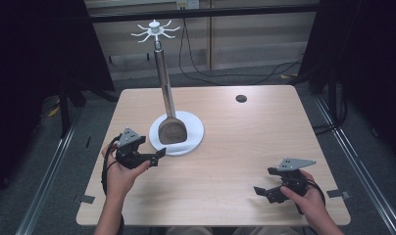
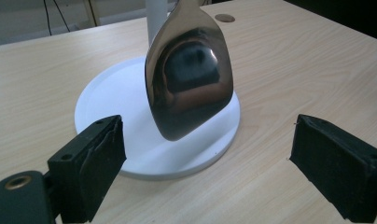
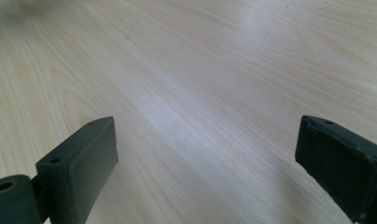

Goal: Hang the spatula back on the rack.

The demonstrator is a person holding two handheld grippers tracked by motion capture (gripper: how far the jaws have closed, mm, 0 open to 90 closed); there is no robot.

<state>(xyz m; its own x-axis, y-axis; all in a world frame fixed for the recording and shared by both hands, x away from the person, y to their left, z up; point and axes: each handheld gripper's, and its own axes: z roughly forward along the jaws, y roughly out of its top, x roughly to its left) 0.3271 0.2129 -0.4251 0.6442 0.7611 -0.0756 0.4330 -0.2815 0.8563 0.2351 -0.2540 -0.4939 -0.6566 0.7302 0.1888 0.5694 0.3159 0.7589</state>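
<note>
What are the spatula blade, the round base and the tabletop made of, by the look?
Spatula blade: likely polished steel; it gives a dark mirror reflection with bright glints.
Round base: smooth white, matte to satin, probably plastic or painted metal; cannot tell which.
Tabletop: pale wood grain, flat with a soft sheen, maybe laminate rather than solid wood.

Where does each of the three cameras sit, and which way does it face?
High view: above the person's side, facing forward and down on the table; both hands, left gripper and right gripper show.
Left gripper view: rides the left gripper, facing the hanging spatula over the white base; its open jaws show.
Right gripper view: faces bare tabletop; its open jaws show.
Shared: high and left gripper views both show spatula and base.
</note>
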